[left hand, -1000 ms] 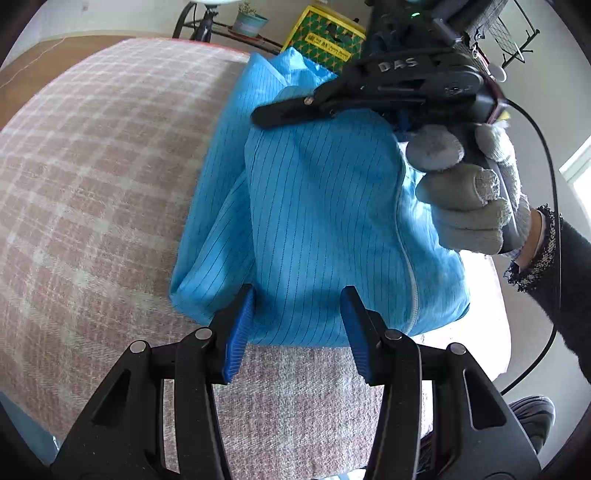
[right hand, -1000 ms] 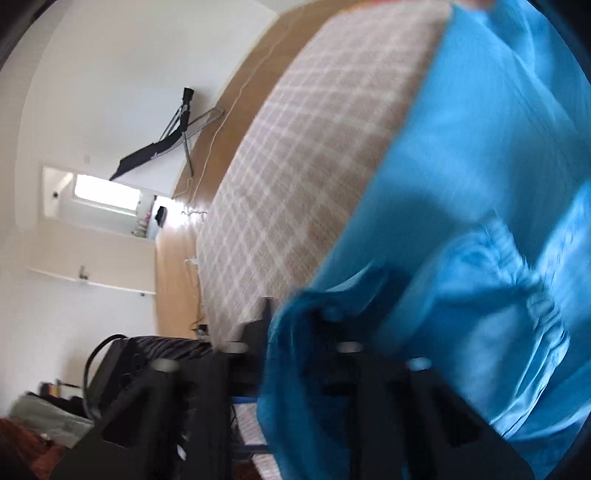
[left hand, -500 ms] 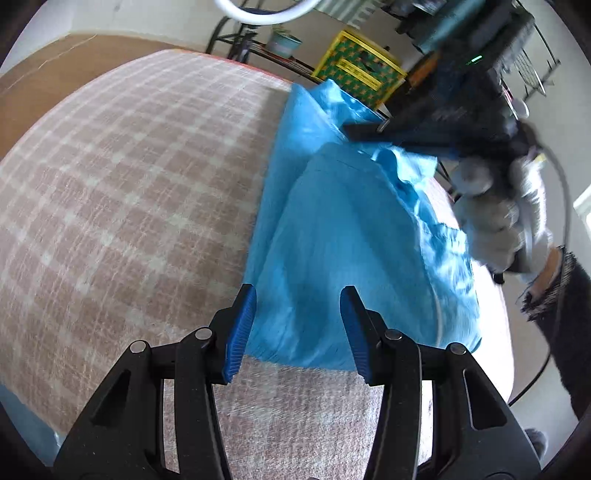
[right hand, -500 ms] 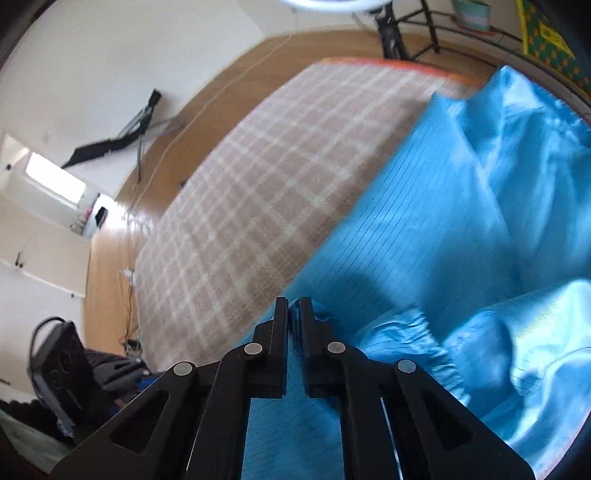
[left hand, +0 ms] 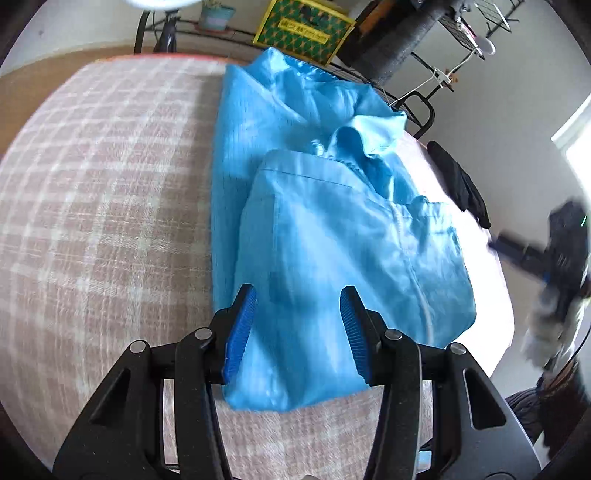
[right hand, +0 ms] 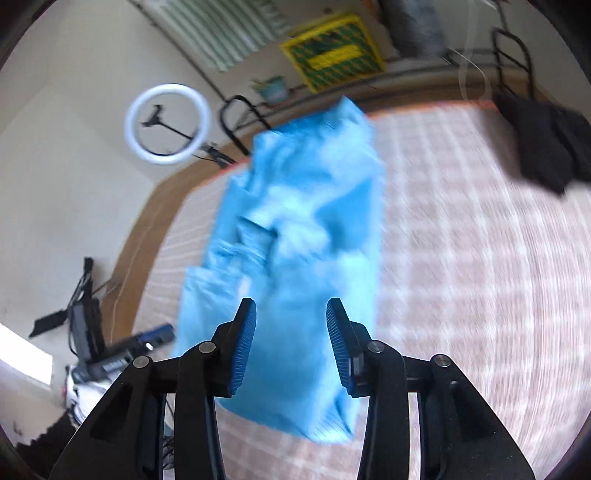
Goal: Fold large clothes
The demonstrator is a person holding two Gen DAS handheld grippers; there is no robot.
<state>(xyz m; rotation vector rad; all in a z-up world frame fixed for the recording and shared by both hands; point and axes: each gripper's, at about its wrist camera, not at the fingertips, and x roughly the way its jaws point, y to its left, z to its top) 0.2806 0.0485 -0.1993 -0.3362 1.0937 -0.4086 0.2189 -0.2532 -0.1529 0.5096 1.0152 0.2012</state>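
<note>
A light blue pinstriped garment with a zipper lies folded lengthwise on the plaid bed cover. My left gripper hovers open over its near end, with the cloth below the pads and not pinched. In the right wrist view the same garment is blurred. My right gripper hangs above its near edge, its jaws opening with nothing gripped between them. From the left wrist view, the right gripper shows as a blur off the bed's right side, held by a gloved hand.
A black garment lies at the bed's far right edge, also seen as the dark cloth. Beyond the bed stand a yellow-green crate, a metal rack and a ring light. The wooden floor is left of the bed.
My right gripper was shut on a fold of the blue garment; it has let go, opened and swung off to the bed's right side. The fold now lies flat. My left gripper drew back slightly.
</note>
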